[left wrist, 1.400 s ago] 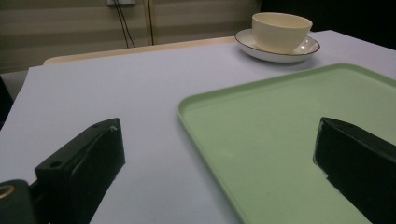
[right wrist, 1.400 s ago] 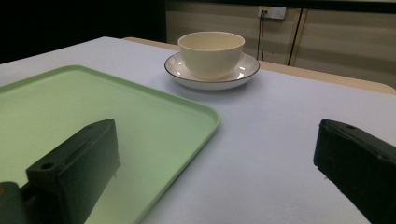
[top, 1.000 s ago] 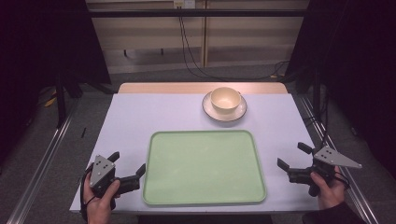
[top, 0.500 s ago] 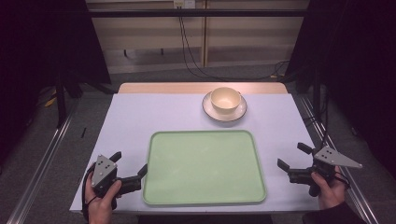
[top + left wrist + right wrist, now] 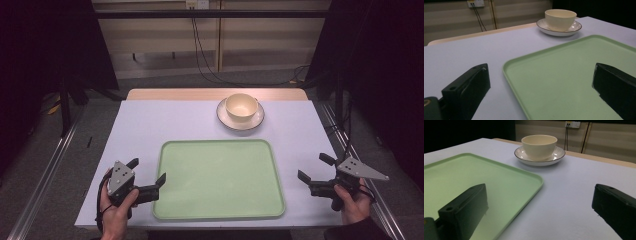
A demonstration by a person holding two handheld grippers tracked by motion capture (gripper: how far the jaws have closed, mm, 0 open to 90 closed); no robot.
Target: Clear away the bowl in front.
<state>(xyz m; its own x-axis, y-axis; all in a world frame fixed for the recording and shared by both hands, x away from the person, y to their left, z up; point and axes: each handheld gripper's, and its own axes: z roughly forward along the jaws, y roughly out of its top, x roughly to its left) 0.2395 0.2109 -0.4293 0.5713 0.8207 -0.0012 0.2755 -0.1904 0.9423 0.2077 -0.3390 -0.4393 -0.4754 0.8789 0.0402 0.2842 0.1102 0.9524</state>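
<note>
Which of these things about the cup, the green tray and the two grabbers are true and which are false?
1. The cup sits on a saucer. True.
2. The green tray has food on it. False: it is bare.
3. The left gripper holds the cup. False: its jaws are open, holding nothing.
4. The right gripper has open jaws. True.
5. The cup stands on the tray. False: it stands beyond the tray, on the table.
</note>
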